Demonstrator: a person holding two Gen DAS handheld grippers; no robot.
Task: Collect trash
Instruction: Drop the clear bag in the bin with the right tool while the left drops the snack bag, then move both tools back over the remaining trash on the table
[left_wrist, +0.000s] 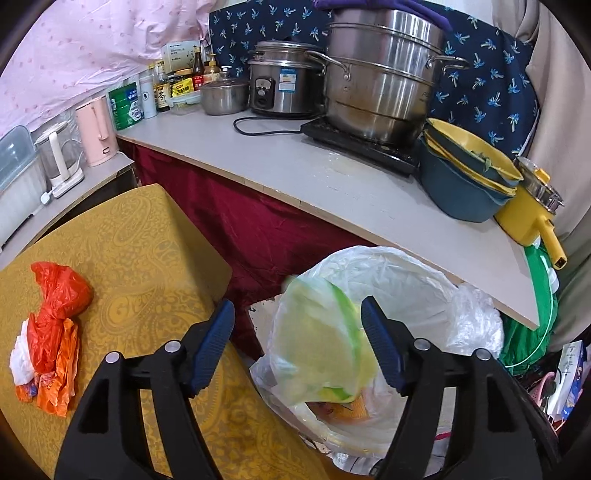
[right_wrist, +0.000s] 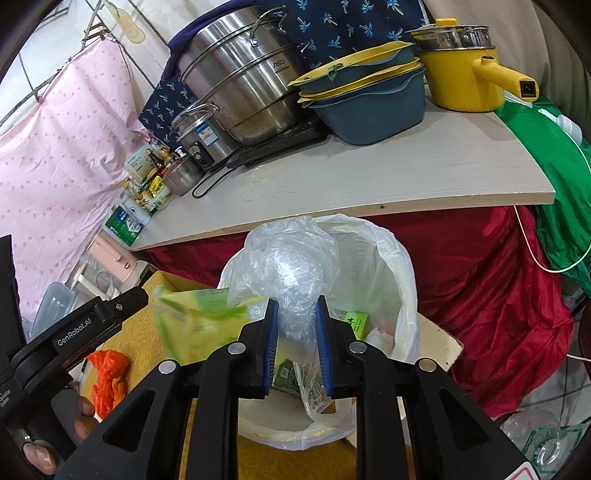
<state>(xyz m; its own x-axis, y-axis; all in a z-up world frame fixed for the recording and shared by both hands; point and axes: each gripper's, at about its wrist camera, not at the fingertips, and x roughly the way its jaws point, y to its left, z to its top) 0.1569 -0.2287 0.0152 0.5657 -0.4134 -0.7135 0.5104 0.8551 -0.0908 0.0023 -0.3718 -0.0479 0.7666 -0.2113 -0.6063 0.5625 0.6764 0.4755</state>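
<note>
A bin lined with a white bag (left_wrist: 424, 273) (right_wrist: 400, 266) stands on the floor below the counter, with packaging inside it. My left gripper (left_wrist: 297, 310) is open above the bin's near side. A blurred green-and-yellow plastic bag (left_wrist: 317, 343) (right_wrist: 199, 314) hangs loose between its jaws, and the pads do not press on it. My right gripper (right_wrist: 295, 314) is shut on a crumpled clear plastic bag (right_wrist: 291, 266), held over the bin's mouth. Crumpled orange and white plastic bags (left_wrist: 55, 314) (right_wrist: 109, 373) lie on the yellow table (left_wrist: 140, 258) to the left.
The grey counter (left_wrist: 332, 177) above the bin carries steel pots (left_wrist: 380, 81), a rice cooker (left_wrist: 280, 81), stacked blue-and-yellow basins (left_wrist: 465, 173), a yellow pot (right_wrist: 465, 74) and bottles. Red cloth (right_wrist: 480, 280) hangs under it. Kettles (left_wrist: 94, 129) stand far left. Green fabric (right_wrist: 546, 155) is at the right.
</note>
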